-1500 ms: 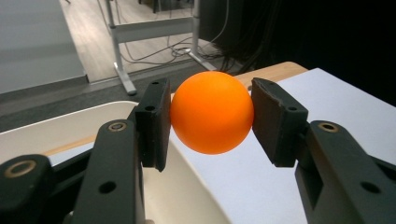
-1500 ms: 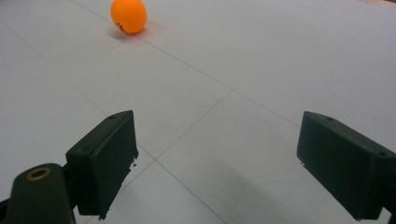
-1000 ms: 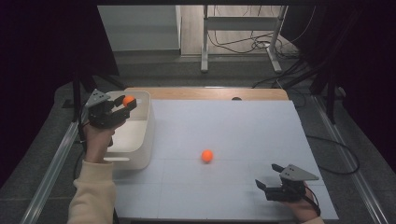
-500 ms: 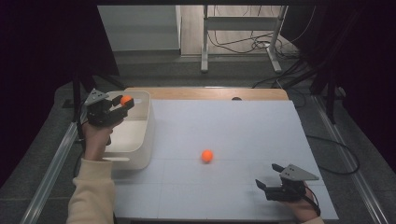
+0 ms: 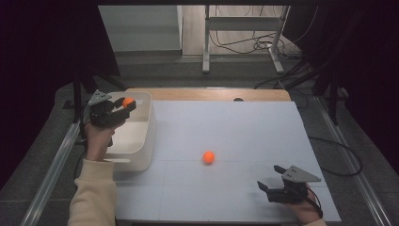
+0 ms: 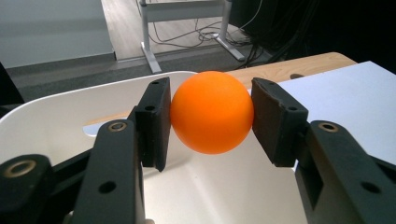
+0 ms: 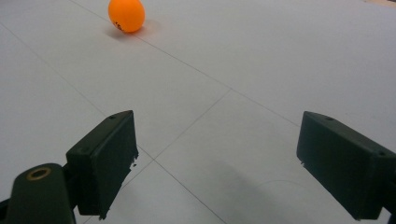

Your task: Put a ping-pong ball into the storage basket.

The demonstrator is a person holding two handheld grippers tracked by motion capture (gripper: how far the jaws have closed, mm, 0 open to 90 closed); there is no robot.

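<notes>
My left gripper (image 5: 126, 104) is shut on an orange ball (image 5: 127, 101) and holds it over the white bin (image 5: 143, 141) at the table's left. In the left gripper view both black pads press the ball (image 6: 211, 112) from either side, above the bin's hollow (image 6: 224, 186). A second orange ball (image 5: 208, 157) lies loose on the white table mat, near the middle. My right gripper (image 5: 269, 180) rests low at the front right, open, jaws wide apart with nothing between them. In the right gripper view that ball (image 7: 126, 15) lies far ahead to the upper left.
The white mat (image 5: 235, 122) covers the table, with a strip of bare wood (image 5: 211, 94) at its far edge. Metal rails (image 5: 51, 165) run along both table sides. Beyond stand a metal frame's legs (image 5: 207, 56) and loose cables on the floor.
My left gripper has carried the ball a little to the left and farther back, over the bin. The right gripper and the loose ball have stayed put.
</notes>
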